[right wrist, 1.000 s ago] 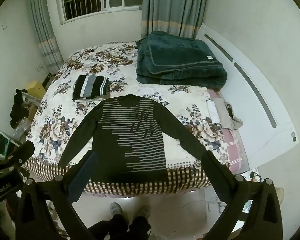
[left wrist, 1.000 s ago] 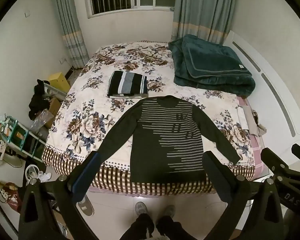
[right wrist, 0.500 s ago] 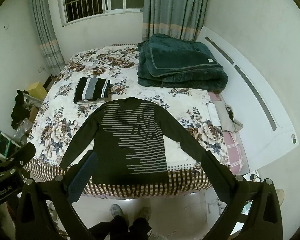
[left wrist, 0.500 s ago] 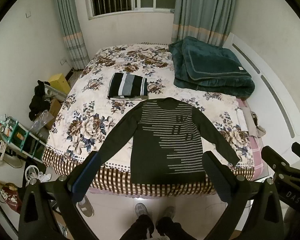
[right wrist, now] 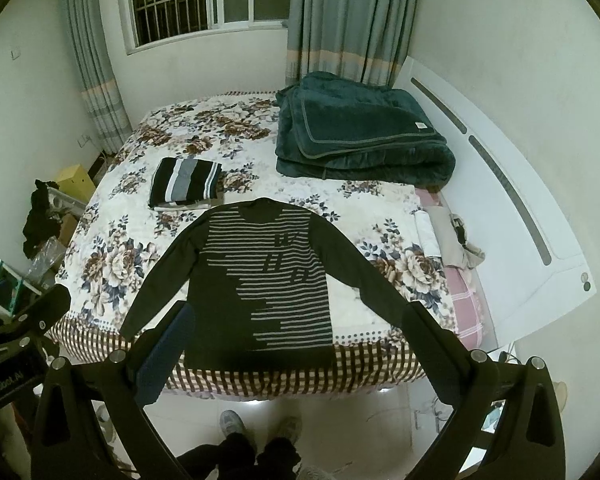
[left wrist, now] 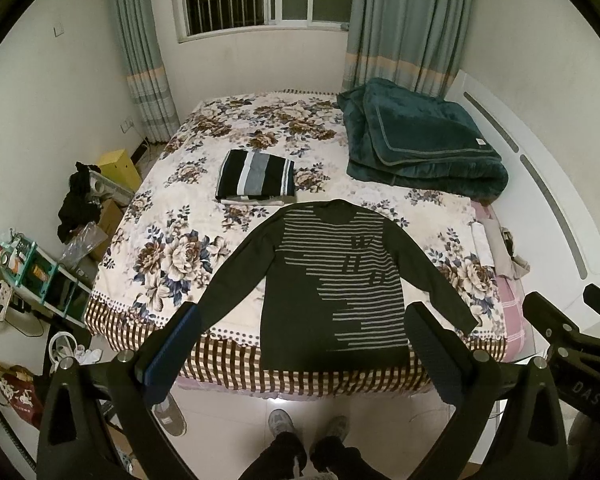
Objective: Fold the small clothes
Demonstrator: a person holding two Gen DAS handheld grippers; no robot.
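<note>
A dark long-sleeved sweater with grey stripes [left wrist: 336, 280] lies flat, sleeves spread, at the near edge of the flowered bed [left wrist: 172, 248]; it also shows in the right wrist view [right wrist: 260, 280]. A folded black, grey and white striped garment [left wrist: 256, 176] sits behind it, also in the right wrist view [right wrist: 186, 180]. My left gripper [left wrist: 304, 332] is open and empty, held high above the bed's near edge. My right gripper [right wrist: 296, 328] is open and empty at the same height, to the right of the left one.
A folded dark green blanket [left wrist: 420, 144] lies at the back right of the bed. Folded pale cloths [left wrist: 496, 244] rest at the right edge by the white headboard [left wrist: 548, 208]. Shelves, boxes and shoes clutter the floor at left [left wrist: 60, 272]. The person's feet [left wrist: 304, 432] stand before the bed.
Both grippers have drawn back and up slightly, so the bed and sweater look a little farther away. Nothing on the bed has moved.
</note>
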